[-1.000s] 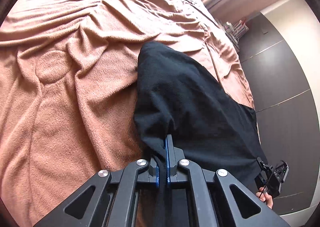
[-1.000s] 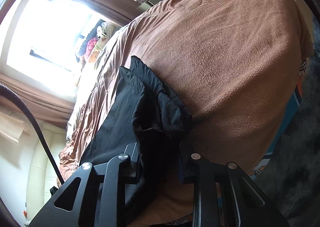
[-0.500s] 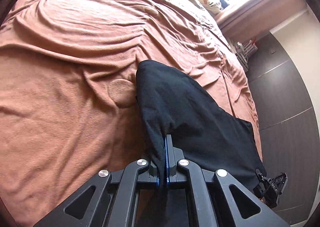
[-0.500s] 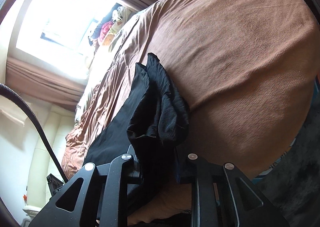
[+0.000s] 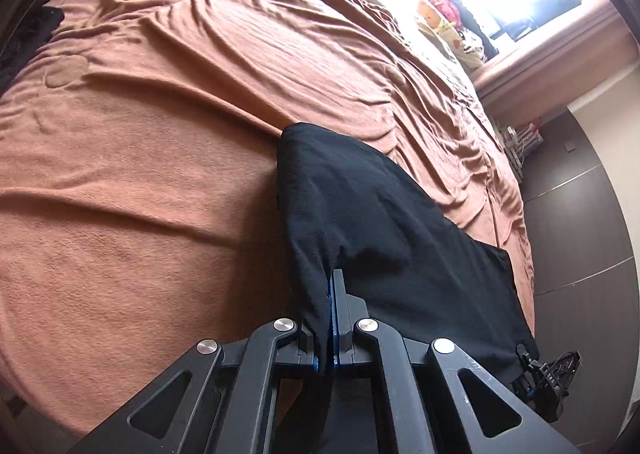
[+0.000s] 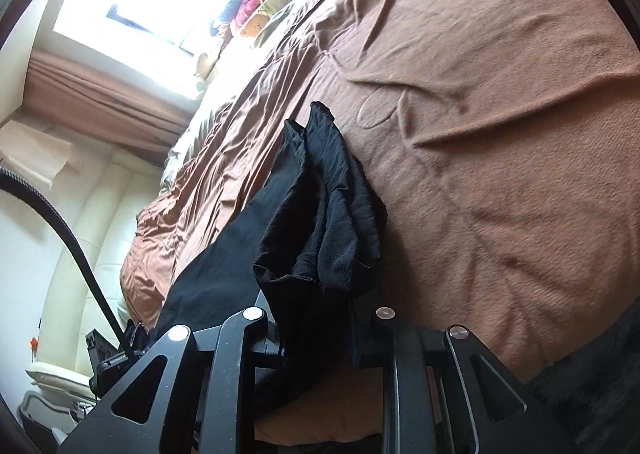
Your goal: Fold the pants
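Note:
Black pants (image 5: 372, 222) hang lifted over a brown blanket on the bed (image 5: 160, 174). My left gripper (image 5: 333, 294) is shut on one edge of the fabric, which drapes away toward the right. In the right wrist view the pants (image 6: 320, 214) are bunched and thick between my right gripper's fingers (image 6: 320, 294), which are shut on that bundle; the fingertips are hidden by cloth. The other gripper shows at the lower right of the left wrist view (image 5: 548, 378) and at the lower left of the right wrist view (image 6: 112, 358).
The brown blanket (image 6: 500, 134) is wrinkled and covers the whole bed. Stuffed toys and pillows (image 5: 440, 2) lie by the bright window at the far end. Dark wardrobe panels (image 5: 580, 234) stand beside the bed. A black cable (image 6: 72, 238) hangs at left.
Both grippers have carried the pants further over the bed toward the window end. More of the blanket and window shows now. Both grips stay shut on the fabric.

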